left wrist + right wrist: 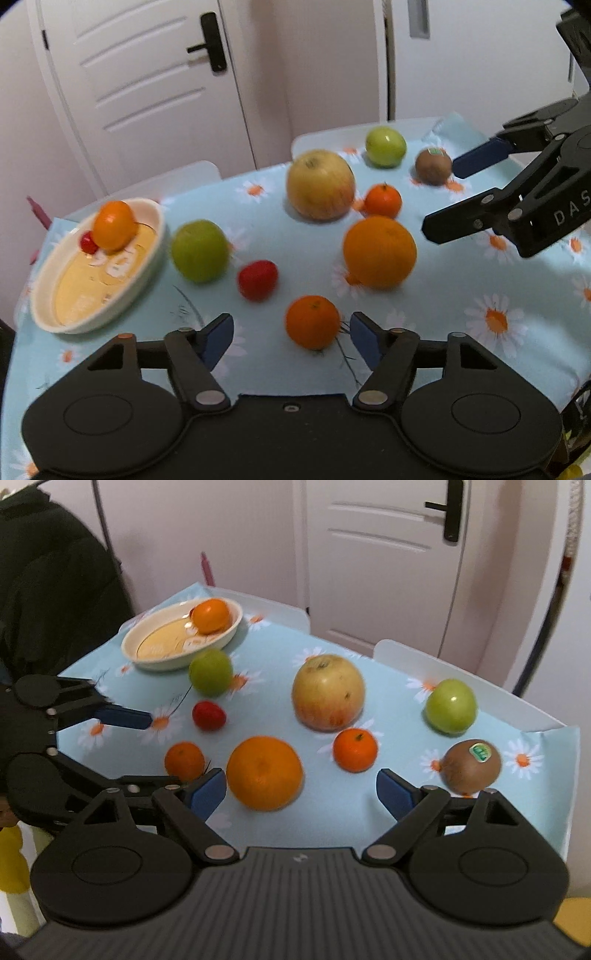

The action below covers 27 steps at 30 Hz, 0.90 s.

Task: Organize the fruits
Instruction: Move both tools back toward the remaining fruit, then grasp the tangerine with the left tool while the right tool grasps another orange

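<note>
Bowl (155, 236): cream, far left on the table, holding a small orange (114, 229) and a tiny red fruit (88, 242) that touch each other.
Green apple (199, 251): just beside the bowl's right rim, on the daisy-print cloth (461, 280).
Red fruit (257, 279): right of that apple, apart from it.
Left gripper (291, 341): jaws spread, a mandarin (312, 322) between the blue pads — no pad presses on it.
Large orange (379, 252): just beyond the mandarin, mid-table.
Yellow-red apple (320, 189): further back, a second mandarin (383, 201) close at its right.
Second green apple (385, 146): far edge of the table.
Kiwi (433, 166): right of it, bearing a sticker.
Right gripper (301, 794): jaws spread and empty — in its own view the large orange lies just ahead of the left pad, the kiwi by the right one.
</note>
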Each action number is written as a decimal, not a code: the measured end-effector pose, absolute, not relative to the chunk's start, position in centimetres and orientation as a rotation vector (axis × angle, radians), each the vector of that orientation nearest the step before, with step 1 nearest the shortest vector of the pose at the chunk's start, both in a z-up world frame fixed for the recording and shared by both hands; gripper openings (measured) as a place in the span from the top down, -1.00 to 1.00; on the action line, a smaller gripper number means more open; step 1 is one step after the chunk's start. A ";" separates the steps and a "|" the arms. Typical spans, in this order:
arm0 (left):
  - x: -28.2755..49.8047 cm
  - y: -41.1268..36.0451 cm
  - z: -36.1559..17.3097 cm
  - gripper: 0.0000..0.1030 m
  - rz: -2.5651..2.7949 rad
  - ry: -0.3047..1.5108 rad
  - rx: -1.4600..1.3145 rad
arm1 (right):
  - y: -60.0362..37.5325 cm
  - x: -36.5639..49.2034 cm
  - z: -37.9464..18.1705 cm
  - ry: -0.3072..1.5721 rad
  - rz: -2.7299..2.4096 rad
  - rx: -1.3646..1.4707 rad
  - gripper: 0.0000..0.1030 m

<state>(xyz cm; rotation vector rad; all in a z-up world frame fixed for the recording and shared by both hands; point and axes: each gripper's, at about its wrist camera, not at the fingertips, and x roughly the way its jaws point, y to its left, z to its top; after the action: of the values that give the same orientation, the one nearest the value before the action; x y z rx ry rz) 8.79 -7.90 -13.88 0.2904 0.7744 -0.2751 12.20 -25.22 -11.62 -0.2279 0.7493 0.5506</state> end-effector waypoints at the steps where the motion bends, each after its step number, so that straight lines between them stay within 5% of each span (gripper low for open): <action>1: 8.9 -8.1 -14.2 -0.35 -0.279 0.777 0.293 | -25.1 12.2 -11.9 0.753 0.557 -0.228 -0.98; 8: 10.2 -8.9 -15.7 0.19 -0.294 0.801 0.290 | -24.1 12.7 -13.2 0.778 0.578 -0.218 -0.82; 27: 8.6 -7.4 -15.5 0.21 -0.231 0.805 0.254 | -21.9 14.1 -14.8 0.809 0.599 -0.197 -0.57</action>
<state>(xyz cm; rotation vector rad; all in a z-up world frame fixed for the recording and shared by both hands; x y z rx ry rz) 8.61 -7.43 -15.48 0.2543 0.8053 -0.2305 14.06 -21.90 -14.78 -0.1972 0.8090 0.5995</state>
